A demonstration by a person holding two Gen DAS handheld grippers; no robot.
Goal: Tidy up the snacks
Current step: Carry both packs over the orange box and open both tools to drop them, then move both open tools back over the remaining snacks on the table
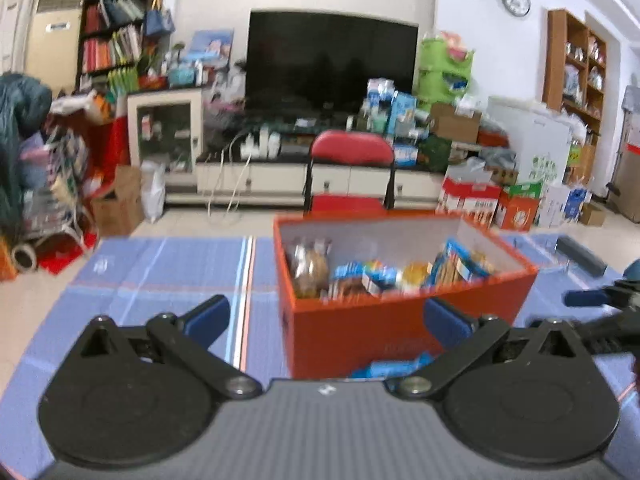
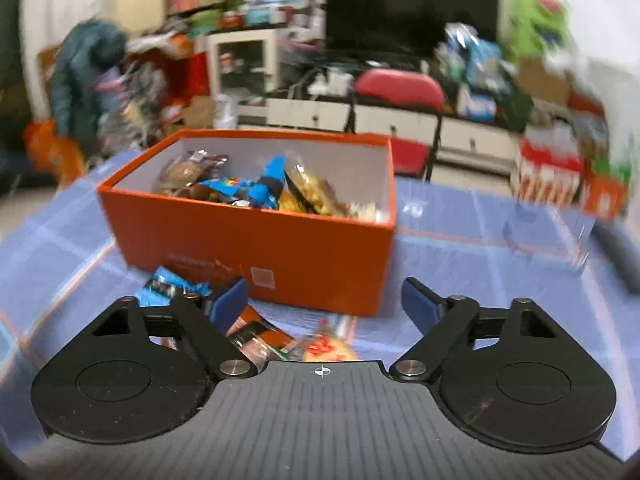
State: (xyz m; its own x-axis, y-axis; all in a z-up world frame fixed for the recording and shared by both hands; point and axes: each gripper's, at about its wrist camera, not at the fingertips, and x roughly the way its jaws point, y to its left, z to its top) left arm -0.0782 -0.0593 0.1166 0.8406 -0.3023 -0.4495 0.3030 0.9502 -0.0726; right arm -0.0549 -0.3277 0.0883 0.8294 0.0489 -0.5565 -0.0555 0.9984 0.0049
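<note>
Left wrist view: the orange box (image 1: 400,316) stands on a blue plaid tablecloth (image 1: 160,276), open-topped, white inside. In it lie snack packets (image 1: 384,272): a clear bag of brown biscuits at its left end, blue and yellow wrappers toward its right. One blue packet (image 1: 394,368) lies on the cloth against the box's near wall. The left gripper (image 1: 326,316) hovers before the box, jaws spread wide, nothing between them. Beyond the box stand a red chair (image 1: 352,160) and a black television (image 1: 330,60). The right gripper shows at the box's right, blurred.

Right wrist view: the box (image 2: 256,240) holds the same mix (image 2: 260,192). Loose packets lie on the cloth before its near wall: a blue one (image 2: 164,288), an orange-and-clear one (image 2: 256,336), a yellow-red one (image 2: 328,350). The right gripper (image 2: 324,304) is above them, jaws spread, empty.
</note>
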